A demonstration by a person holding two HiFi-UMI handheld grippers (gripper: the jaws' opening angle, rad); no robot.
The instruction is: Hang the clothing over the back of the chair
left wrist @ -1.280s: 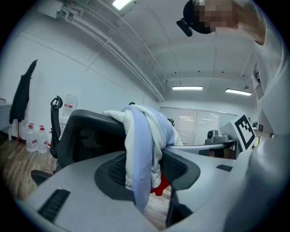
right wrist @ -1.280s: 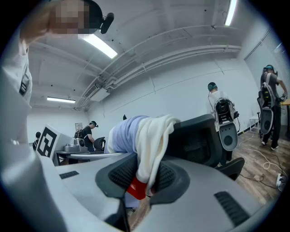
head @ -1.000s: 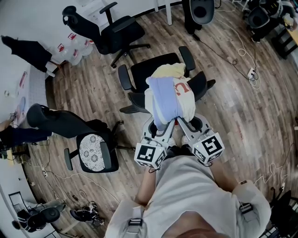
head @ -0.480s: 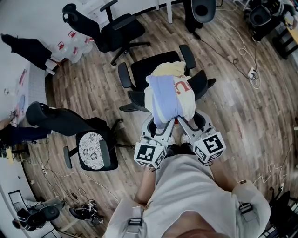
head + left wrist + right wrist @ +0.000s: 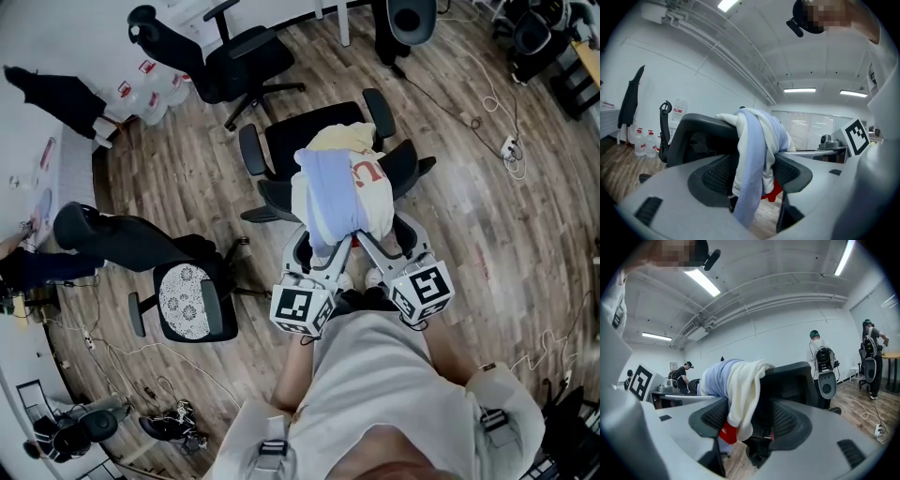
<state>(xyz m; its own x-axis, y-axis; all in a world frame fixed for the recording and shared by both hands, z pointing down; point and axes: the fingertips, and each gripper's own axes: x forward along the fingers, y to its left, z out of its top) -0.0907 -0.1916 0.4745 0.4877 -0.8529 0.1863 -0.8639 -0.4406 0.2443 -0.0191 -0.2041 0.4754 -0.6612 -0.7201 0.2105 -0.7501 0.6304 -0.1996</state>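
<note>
Office: draped clothing (image 5: 337, 202) inside left tongs (image 5: 324, 251), right tongs (image 5: 384, 246).

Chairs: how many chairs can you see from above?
3: a chair top left, the middle chair under the clothing, a left chair with a patterned seat. Edge shapes may be more.

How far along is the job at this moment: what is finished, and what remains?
Done: the clothing already hangs over the back of the chair, draped down both sides. In hand: nothing. The left gripper and right gripper have just been opening, and their fingers stand apart around the hanging cloth without pressing it. Left: probably only to draw both grippers back.
</note>
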